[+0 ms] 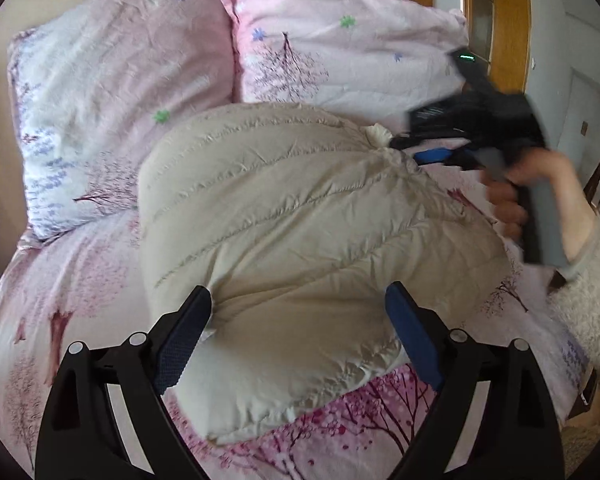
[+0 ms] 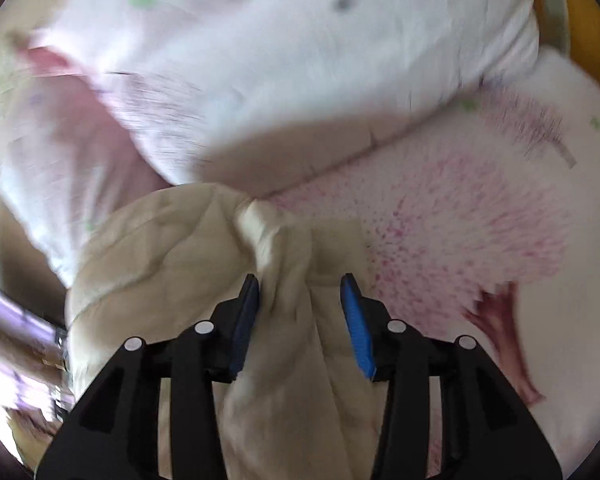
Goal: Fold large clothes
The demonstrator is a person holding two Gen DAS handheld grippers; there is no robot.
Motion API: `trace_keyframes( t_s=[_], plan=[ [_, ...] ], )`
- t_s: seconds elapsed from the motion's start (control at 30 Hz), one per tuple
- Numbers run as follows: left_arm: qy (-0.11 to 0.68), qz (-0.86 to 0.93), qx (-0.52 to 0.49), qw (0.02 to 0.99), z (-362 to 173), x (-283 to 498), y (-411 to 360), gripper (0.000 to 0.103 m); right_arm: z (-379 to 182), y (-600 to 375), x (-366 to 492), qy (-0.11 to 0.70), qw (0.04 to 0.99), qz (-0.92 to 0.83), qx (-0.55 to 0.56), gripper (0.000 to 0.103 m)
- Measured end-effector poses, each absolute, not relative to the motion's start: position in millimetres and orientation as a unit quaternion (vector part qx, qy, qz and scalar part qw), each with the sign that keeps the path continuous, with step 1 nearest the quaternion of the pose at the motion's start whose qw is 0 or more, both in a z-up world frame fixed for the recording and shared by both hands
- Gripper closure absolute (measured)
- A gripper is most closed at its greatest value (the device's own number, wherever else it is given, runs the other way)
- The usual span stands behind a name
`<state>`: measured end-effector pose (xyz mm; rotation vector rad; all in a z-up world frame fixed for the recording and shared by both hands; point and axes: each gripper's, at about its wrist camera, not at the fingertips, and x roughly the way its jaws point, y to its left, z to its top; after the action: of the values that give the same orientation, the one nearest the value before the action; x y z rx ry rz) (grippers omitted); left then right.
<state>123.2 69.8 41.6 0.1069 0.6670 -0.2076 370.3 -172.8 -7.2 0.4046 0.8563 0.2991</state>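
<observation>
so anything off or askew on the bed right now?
Only the cream quilted garment: it lies in a puffy, rumpled mound on the pink floral bedspread, not flat or squared, one corner bunched into a twisted tuft by the right gripper. The pillows look undisturbed; nothing looks spilled or torn.

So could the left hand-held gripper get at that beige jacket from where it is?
Probably yes. The left hand-held gripper stands open right over the jacket, with nothing between them.
</observation>
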Motion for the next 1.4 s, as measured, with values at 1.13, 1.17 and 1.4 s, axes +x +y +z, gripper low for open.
trace_keyframes(
  t_s=[1.13, 1.17, 1.4],
  plan=[
    [0.372, 0.003, -0.036, 0.928, 18.1, 119.1, 98.0, 0.001, -30.4, -150.7, 231.9, 0.371, 0.909, 0.172, 0.082, 0.017],
    [0.366, 0.006, -0.038, 0.93, 20.5, 113.9, 99.1, 0.001, -25.5, -152.8, 225.9, 0.36, 0.917, 0.159, 0.072, 0.015],
    [0.344, 0.029, -0.028, 0.938, 33.9, 76.3, 103.0, 0.001, -8.1, -159.5, 198.4, 0.329, 0.936, 0.123, 0.037, 0.002]
  ],
)
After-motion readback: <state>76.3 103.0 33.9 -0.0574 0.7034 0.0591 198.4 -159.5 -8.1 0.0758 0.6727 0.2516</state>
